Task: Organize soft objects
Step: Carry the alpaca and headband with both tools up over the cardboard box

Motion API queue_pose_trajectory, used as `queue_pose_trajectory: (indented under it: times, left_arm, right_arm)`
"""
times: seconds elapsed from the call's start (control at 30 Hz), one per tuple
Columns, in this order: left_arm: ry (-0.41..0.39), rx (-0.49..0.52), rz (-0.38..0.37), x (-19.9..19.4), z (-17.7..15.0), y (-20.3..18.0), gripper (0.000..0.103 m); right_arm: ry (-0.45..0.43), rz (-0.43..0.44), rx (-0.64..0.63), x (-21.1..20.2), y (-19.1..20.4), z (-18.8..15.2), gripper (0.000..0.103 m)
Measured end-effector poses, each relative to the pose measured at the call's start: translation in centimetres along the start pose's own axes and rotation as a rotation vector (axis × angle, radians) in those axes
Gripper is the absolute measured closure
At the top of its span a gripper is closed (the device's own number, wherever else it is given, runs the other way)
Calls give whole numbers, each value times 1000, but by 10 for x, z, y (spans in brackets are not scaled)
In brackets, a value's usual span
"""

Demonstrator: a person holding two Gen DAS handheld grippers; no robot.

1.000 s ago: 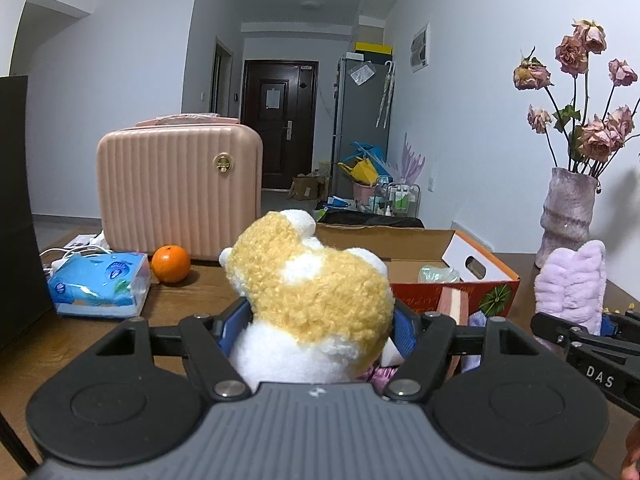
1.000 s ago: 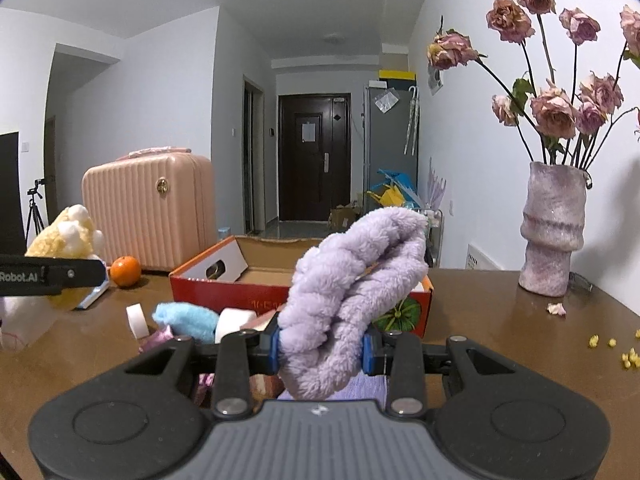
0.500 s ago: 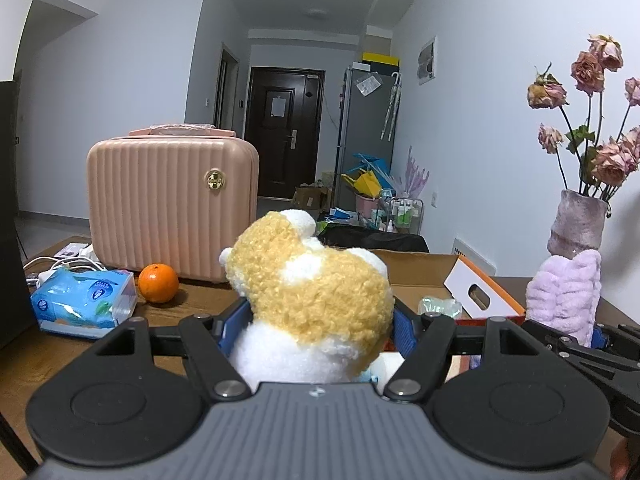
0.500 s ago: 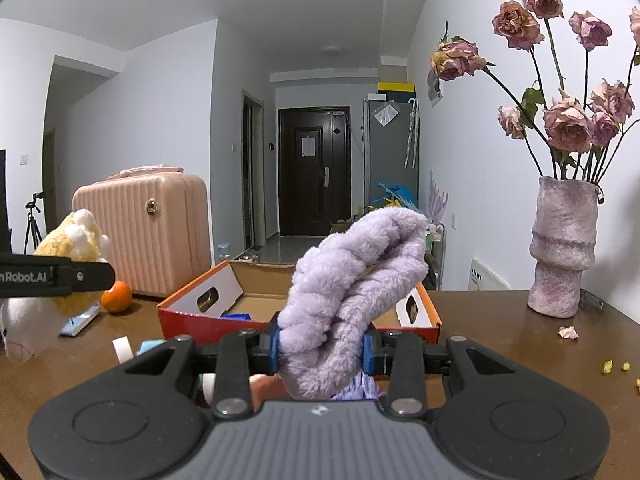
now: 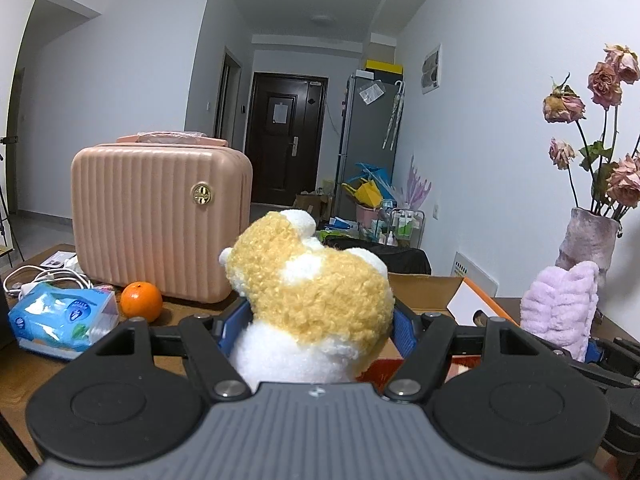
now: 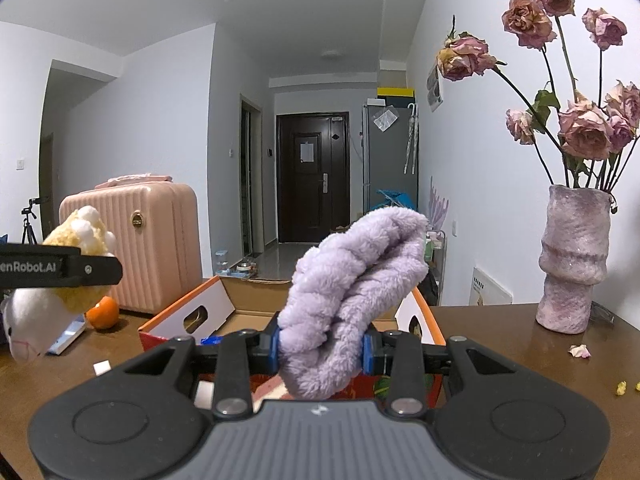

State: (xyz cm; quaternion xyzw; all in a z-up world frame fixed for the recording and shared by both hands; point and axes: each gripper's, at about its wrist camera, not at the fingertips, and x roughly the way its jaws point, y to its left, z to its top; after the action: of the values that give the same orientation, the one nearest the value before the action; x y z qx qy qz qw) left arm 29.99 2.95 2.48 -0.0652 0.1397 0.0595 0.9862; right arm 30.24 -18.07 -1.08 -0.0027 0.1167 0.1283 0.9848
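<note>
A yellow and white plush toy (image 5: 316,300) fills the jaws of my left gripper (image 5: 316,330), which is shut on it above the wooden table. In the right wrist view the same plush toy (image 6: 76,264) hangs at the far left behind the left gripper's finger. My right gripper (image 6: 320,350) is shut on a folded lilac fluffy cloth (image 6: 356,284), which stands up between the blue pads. The lilac cloth (image 5: 560,312) also shows at the right of the left wrist view. Just beyond both grippers sits an open orange cardboard box (image 6: 216,308), flaps up, with something blue inside.
A pink ribbed suitcase (image 5: 160,224), an orange (image 5: 141,306), a blue tissue pack (image 5: 60,320) and white cables lie on the table's left side. A mauve vase (image 6: 572,260) of dried roses stands at the right, with petals and crumbs near it. A hallway lies beyond.
Both grippers have moved forward toward the box with their loads still gripped. The box and suitcase look nearer, and the small items on the table in front have slid under the grippers.
</note>
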Motion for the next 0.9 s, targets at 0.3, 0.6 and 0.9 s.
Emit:
queue_pose_trajectory:
  times: [0.3,0.6,0.9]
  left_arm:
    - [-5,1,-2,28,7,-4,32]
    - [2,6,-12,65,14,-14,32]
    - [7,11,-5,99,18,-24,32]
  right_arm:
    - [-10,-13,-7,26,-2,6,68]
    - [-14,-39,-12,53,-6,12,68]
    - [-3,-56,-15,87,-9,18,68]
